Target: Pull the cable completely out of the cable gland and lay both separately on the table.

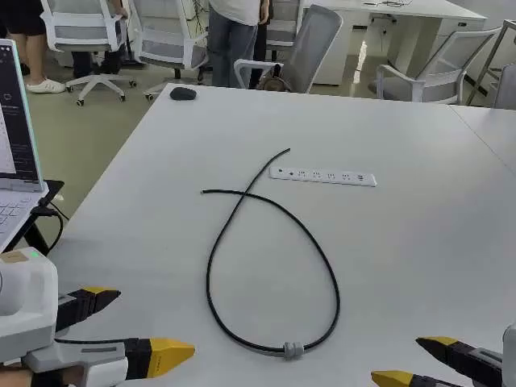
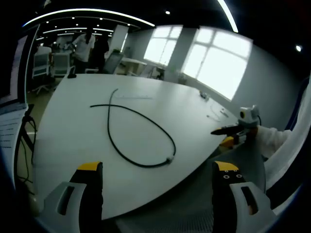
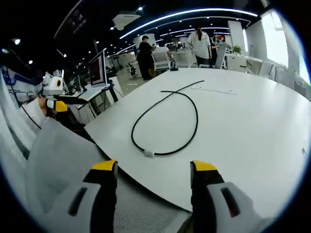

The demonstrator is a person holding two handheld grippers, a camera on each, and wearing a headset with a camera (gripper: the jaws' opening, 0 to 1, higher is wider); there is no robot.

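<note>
The white bench [image 1: 403,242] carries a black cable [image 1: 209,270] in a crossed loop (its ends lie toward 12 o'clock). The left claw [image 1: 153,322] at 8 o'clock and the right claw [image 1: 397,359] at 4 o'clock both gape, holding nothing. The grey cable gland [image 1: 293,350] sits threaded on the cable at the loop's 6 o'clock.

**A:** Where does the thin black cable [image 1: 242,201] lie?

**B:** In a loop on the middle of the white table [image 1: 419,242], with its ends crossing at the far side. The small grey cable gland [image 1: 293,350] sits on the loop's near end, close to the table's near edge.

**A:** And around it?

**B:** The flat white power strip [image 1: 322,176] lies just right of the crossing. The black mouse [image 1: 183,93] is by the far left corner, and an open laptop [image 1: 12,161] stands left of the table. The left gripper [image 1: 153,322] and right gripper [image 1: 397,359] flank the gland, both apart from it.
</note>
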